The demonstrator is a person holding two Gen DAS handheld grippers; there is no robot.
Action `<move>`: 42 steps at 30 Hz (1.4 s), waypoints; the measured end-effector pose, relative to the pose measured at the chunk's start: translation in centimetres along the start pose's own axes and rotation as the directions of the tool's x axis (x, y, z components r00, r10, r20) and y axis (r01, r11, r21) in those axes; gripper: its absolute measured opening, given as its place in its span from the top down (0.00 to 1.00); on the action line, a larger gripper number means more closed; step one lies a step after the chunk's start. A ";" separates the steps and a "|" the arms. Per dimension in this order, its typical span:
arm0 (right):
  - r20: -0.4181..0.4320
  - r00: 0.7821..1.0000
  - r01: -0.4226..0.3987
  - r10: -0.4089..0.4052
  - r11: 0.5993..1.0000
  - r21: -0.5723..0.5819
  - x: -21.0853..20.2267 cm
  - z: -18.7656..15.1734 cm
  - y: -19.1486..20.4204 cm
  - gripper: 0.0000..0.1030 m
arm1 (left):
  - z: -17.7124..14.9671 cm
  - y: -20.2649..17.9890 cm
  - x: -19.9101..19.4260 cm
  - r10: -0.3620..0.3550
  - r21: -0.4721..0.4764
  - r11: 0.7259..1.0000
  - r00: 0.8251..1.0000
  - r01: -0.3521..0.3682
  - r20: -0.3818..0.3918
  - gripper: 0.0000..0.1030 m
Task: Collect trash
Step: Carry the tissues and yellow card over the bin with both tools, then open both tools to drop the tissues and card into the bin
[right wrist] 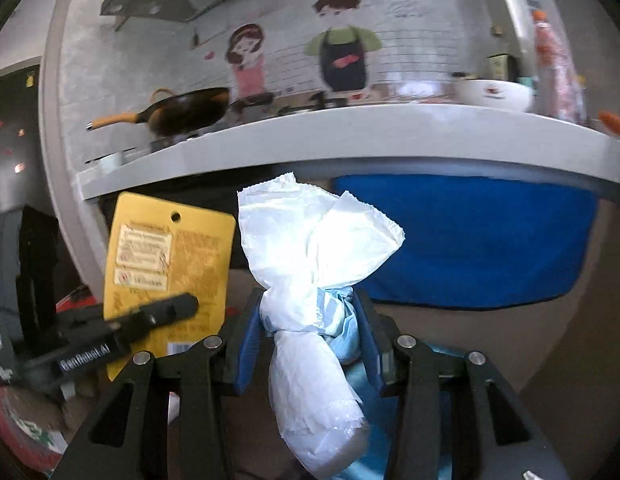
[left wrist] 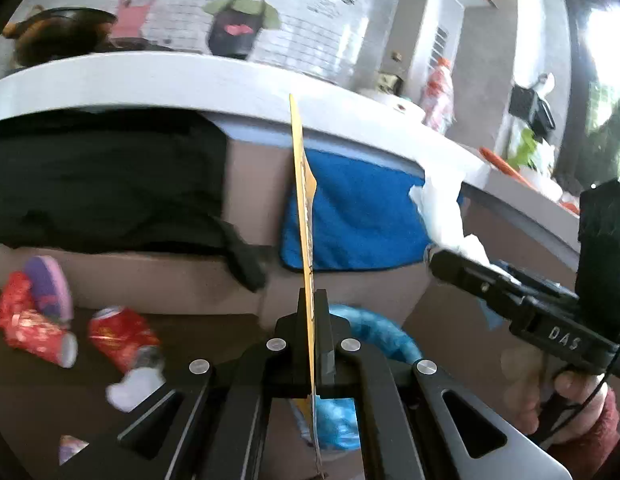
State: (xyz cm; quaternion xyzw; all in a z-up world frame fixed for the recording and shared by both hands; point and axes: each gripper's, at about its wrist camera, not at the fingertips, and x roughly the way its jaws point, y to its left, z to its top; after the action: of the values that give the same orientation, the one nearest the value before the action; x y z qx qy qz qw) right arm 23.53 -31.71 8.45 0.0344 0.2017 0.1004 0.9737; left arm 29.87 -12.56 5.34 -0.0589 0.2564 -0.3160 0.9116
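The wall point(right wrist: 410, 40) behind the counter point(right wrist: 310, 132) carries two cartoon cooks, a girl in pink and a boy in a dark apron, with dark handwriting-style characters above them, too blurred to read. A wok point(right wrist: 182, 110) with a yellow handle sits on the stove at the counter's left; a white bowl point(right wrist: 494, 94) with a small red print sits at its right. A blue towel point(right wrist: 470, 240) hangs below the counter edge.

On the floor lie crushed red cans point(left wrist: 118, 338) with gold print, not legible.

The right gripper point(right wrist: 310, 320) has its jaws partly apart, pressing on a knotted white bag point(right wrist: 310, 264) with pale blue plastic at the knot; the bag's top flares upward, its body hangs toward the camera. The left wrist view shows white letters "DAS" on this gripper's body, and a hand point(left wrist: 566, 404) on its handle.

The left gripper point(left wrist: 312, 320) is fully closed on a yellow card point(right wrist: 170, 256), seen edge-on in its own view. The card has a round hanging hole, pale label panels and a barcode; its print is unreadable. The left gripper's body reads roughly "GenRobot.AI"
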 end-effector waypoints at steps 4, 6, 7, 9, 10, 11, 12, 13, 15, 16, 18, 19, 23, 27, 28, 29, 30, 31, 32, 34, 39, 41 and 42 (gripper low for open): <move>0.000 0.998 0.056 -0.056 0.998 0.010 -0.8 -0.7 -3.1 0.60 | -0.7 -2.6 3.1 -0.022 0.025 0.999 0.999 0.023 -0.038 1.00; -0.006 0.998 0.067 -0.067 0.997 0.028 -0.8 -1.2 -4.5 0.60 | -1.3 -3.5 4.3 -0.024 0.028 0.999 0.998 0.025 -0.051 1.00; -0.012 0.997 0.072 -0.072 0.997 0.041 -0.8 -1.5 -5.4 0.60 | -1.4 -4.0 4.9 -0.023 0.034 0.999 0.998 0.025 -0.060 1.00; -0.026 0.997 0.079 -0.078 0.995 0.067 -0.5 -2.4 -6.9 0.60 | -1.8 -4.5 6.1 -0.023 0.040 0.999 0.997 0.026 -0.078 1.00; -0.037 0.996 0.080 -0.077 0.993 0.082 -0.2 -2.9 -7.7 0.60 | -2.0 -4.7 6.7 -0.023 0.045 0.999 0.996 0.027 -0.089 1.00; -0.044 0.996 0.081 -0.077 0.993 0.091 0.1 -3.1 -8.0 0.60 | -2.2 -5.0 7.3 -0.021 0.048 0.999 0.995 0.026 -0.097 1.00; -0.055 0.996 0.082 -0.077 0.991 0.104 0.5 -3.6 -8.7 0.60 | -2.4 -5.1 7.9 -0.019 0.050 0.998 0.994 0.024 -0.106 1.00; -0.065 0.995 0.083 -0.076 0.990 0.114 0.9 -4.0 -9.3 0.60 | -2.5 -5.1 8.4 -0.019 0.048 0.999 0.993 0.025 -0.117 1.00; -0.081 0.994 0.083 -0.073 0.988 0.127 1.5 -4.7 -9.9 0.60 | -2.9 -5.1 9.5 -0.022 0.036 0.999 0.990 0.028 -0.140 1.00; -0.087 0.994 0.082 -0.071 0.988 0.131 1.8 -5.0 -10.1 0.60 | -3.1 -5.1 9.8 -0.025 0.033 0.999 0.989 0.030 -0.147 1.00; -0.101 0.992 0.084 -0.070 0.987 0.138 2.5 -5.5 -10.5 0.60 | -3.5 -5.1 10.6 -0.025 0.034 0.999 0.987 0.030 -0.157 1.00; -0.107 0.992 0.084 -0.070 0.986 0.142 2.9 -5.7 -10.7 0.60 | -3.6 -5.1 10.9 -0.026 0.034 0.999 0.986 0.032 -0.163 1.00; -0.136 0.989 0.073 -0.051 0.984 0.164 4.7 -6.3 -11.4 0.60 | -4.1 -4.7 12.3 -0.037 0.011 0.999 0.980 0.040 -0.193 1.00; -0.161 0.986 0.069 -0.041 0.983 0.169 6.1 -6.9 -11.5 0.60 | -4.4 -4.0 13.6 -0.056 -0.024 0.998 0.975 0.052 -0.216 1.00; -0.167 0.985 0.070 -0.042 0.983 0.169 6.4 -7.0 -11.6 0.60 | -4.5 -3.8 13.9 -0.059 -0.032 0.998 0.974 0.053 -0.219 1.00; -0.173 0.984 0.072 -0.042 0.982 0.173 6.7 -7.2 -11.8 0.60 | -4.6 -3.7 14.2 -0.065 -0.039 0.998 0.973 0.058 -0.220 1.00; -0.178 0.983 0.072 -0.039 0.981 0.180 7.0 -7.3 -11.9 0.60 | -4.6 -3.5 14.4 -0.076 -0.047 0.997 0.973 0.067 -0.220 1.00; -0.185 0.982 0.070 -0.033 0.979 0.194 7.4 -7.4 -12.2 0.60 | -4.5 -3.4 14.5 -0.083 -0.055 0.996 0.972 0.073 -0.218 0.97; -0.191 0.981 0.068 -0.029 0.977 0.202 7.7 -7.5 -12.3 0.58 | -4.5 -3.1 14.7 -0.104 -0.072 0.993 0.971 0.091 -0.213 0.94; -0.202 0.979 0.075 -0.032 0.975 0.210 8.1 -7.7 -12.5 0.56 | -4.4 -2.7 15.0 -0.140 -0.095 0.988 0.964 0.122 -0.227 0.59; -0.198 0.979 0.085 -0.039 0.970 0.228 7.7 -8.0 -12.8 0.39 | -3.8 -1.6 14.8 -0.177 -0.130 0.980 0.960 0.152 -0.217 0.41; -0.195 0.980 0.091 -0.047 0.970 0.226 7.5 -7.9 -12.7 0.39 | -3.5 -1.0 14.2 -0.165 -0.142 0.980 0.965 0.138 -0.202 0.41; -0.195 0.979 0.098 -0.054 0.970 0.224 7.3 -7.8 -12.6 0.39 | -3.2 -0.6 13.8 -0.161 -0.155 0.979 0.968 0.132 -0.195 0.41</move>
State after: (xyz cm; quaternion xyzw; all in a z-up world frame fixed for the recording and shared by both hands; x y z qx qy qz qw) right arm 29.29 -42.29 -2.91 0.1308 0.3038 0.0412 0.9428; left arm 37.17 -21.19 -3.22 -0.1088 0.3661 -0.3682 0.8477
